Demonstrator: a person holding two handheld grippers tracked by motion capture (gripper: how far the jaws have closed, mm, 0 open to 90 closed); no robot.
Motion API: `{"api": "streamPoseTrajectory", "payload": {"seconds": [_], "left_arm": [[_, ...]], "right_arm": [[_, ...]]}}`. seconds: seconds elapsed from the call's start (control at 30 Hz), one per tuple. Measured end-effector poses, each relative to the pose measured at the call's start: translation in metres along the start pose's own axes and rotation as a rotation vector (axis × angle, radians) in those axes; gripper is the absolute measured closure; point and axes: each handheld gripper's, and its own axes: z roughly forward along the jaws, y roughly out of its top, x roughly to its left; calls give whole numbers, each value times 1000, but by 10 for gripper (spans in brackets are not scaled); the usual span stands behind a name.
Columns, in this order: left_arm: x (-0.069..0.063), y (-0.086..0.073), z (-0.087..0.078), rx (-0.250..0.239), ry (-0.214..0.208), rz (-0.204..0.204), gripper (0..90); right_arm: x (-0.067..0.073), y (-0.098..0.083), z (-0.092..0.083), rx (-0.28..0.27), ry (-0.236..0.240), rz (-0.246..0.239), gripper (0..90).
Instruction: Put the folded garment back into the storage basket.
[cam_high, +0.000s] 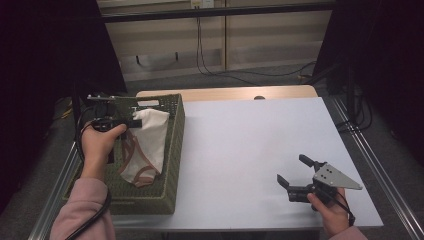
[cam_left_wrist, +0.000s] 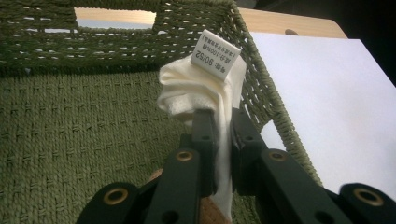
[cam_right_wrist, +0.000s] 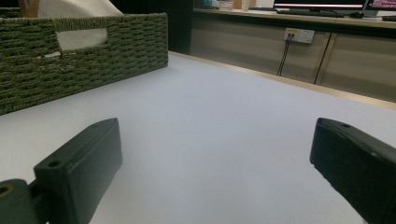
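A green woven basket (cam_high: 175, 145) stands at the table's left. Over it hangs a cream garment (cam_high: 147, 145) with brown trim. My left gripper (cam_high: 134, 121) is shut on the garment's top edge. In the left gripper view the black jaws (cam_left_wrist: 223, 140) pinch the cream cloth (cam_left_wrist: 196, 88), and a white size label (cam_left_wrist: 215, 54) sticks up above the fold. The cloth's lower part trails into the basket (cam_left_wrist: 70, 140). My right gripper (cam_high: 294, 171) rests near the table's front right, open with nothing between its fingers (cam_right_wrist: 84, 163). Ahead of it lie bare tabletop and the basket (cam_right_wrist: 79, 56).
The white tabletop (cam_high: 250, 145) spreads between the basket and the right gripper. A wooden strip (cam_high: 230, 93) runs along the table's far edge. Cables hang down the wall behind. Metal rails border the table's left and right sides.
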Motion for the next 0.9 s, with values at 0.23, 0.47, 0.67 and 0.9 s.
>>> {"api": "streamPoseTrajectory", "payload": {"seconds": [0.23, 0.47, 0.67, 0.9], "left_arm": [[7, 0, 2, 28, 9, 44, 825], [7, 1, 9, -6, 20, 15, 824], [10, 0, 10, -1, 23, 16, 824], [12, 0, 15, -13, 29, 8, 822]], "right_arm": [[0, 0, -1, 1, -1, -1, 20], [0, -1, -2, 0, -8, 7, 20], [0, -1, -2, 5, -14, 9, 20], [0, -1, -3, 0, -4, 7, 20]]}}
